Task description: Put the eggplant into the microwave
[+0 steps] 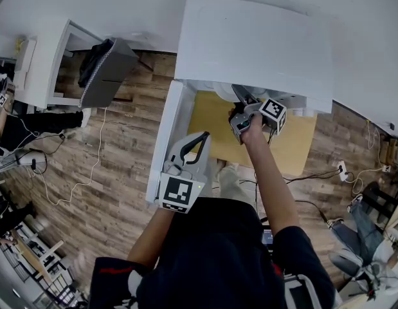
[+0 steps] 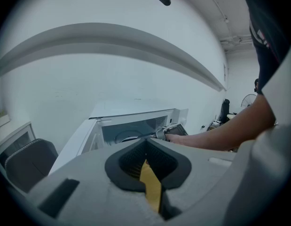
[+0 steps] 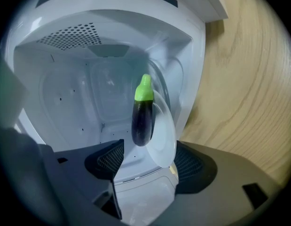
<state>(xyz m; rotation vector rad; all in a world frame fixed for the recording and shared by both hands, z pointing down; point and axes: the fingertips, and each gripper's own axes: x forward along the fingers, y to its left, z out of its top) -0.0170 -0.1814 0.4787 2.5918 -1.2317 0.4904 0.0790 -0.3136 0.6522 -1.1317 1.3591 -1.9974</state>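
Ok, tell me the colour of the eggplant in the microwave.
The eggplant is dark purple with a bright green cap, clearest in the right gripper view.

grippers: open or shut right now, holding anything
Left gripper: shut, empty.
Right gripper: open, empty; eggplant lies ahead inside the microwave.
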